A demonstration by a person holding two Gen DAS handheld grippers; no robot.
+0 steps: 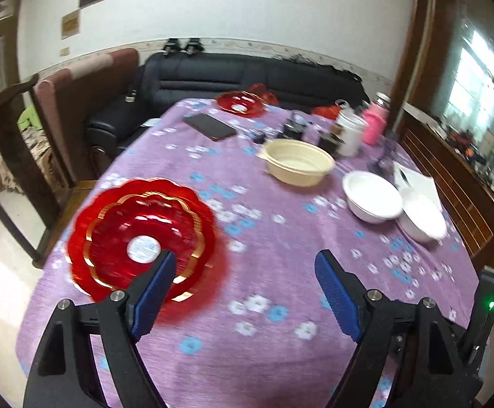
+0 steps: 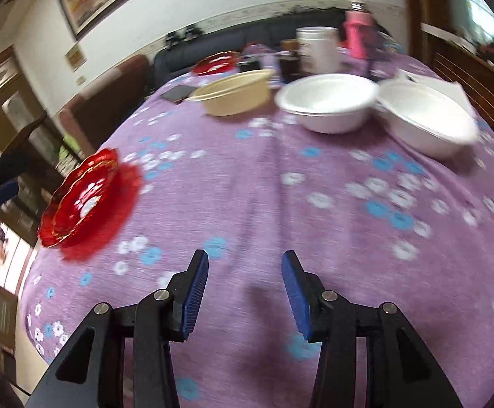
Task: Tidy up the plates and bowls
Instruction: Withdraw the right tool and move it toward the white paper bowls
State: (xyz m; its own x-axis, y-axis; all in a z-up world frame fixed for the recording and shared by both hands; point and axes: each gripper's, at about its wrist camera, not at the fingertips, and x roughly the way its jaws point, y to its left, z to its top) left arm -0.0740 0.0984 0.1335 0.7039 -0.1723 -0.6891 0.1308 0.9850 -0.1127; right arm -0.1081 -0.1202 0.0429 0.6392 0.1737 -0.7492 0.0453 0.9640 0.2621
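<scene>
Purple flowered tablecloth [image 1: 267, 357] underfoot in both wrist views, bare cloth alone directly ahead of both tools.

From the left wrist view, near to far: stack of red scalloped plates [image 1: 138, 234] with gold rims at ten o'clock, close by, at the table's near-left edge, partly covered by the left finger's blue pad. Farther out at two o'clock, two white bowls [image 1: 372, 200] touching rim to rim. Beyond them at one o'clock, a cream bowl [image 1: 297, 165], well apart from the red stack. At twelve o'clock, a dark phone [image 1: 211, 125] flat on the cloth. Behind the cream bowl, a cluster of jars and a pink bottle [image 1: 376, 122], blurred. At the far edge, another red plate [image 1: 241, 103]. Past the table, a black sofa [image 1: 247, 71].

From the right wrist view: same red stack at nine o'clock, white bowls at one o'clock, cream bowl at twelve.

Left gripper [image 1: 245, 272]: spread wide, released, nothing between the pads, only cloth below the gap. No contact with the plates to be made out.

Right gripper [image 2: 245, 268]: parted to a middling gap, released, empty, above bare cloth, clear of every dish.
</scene>
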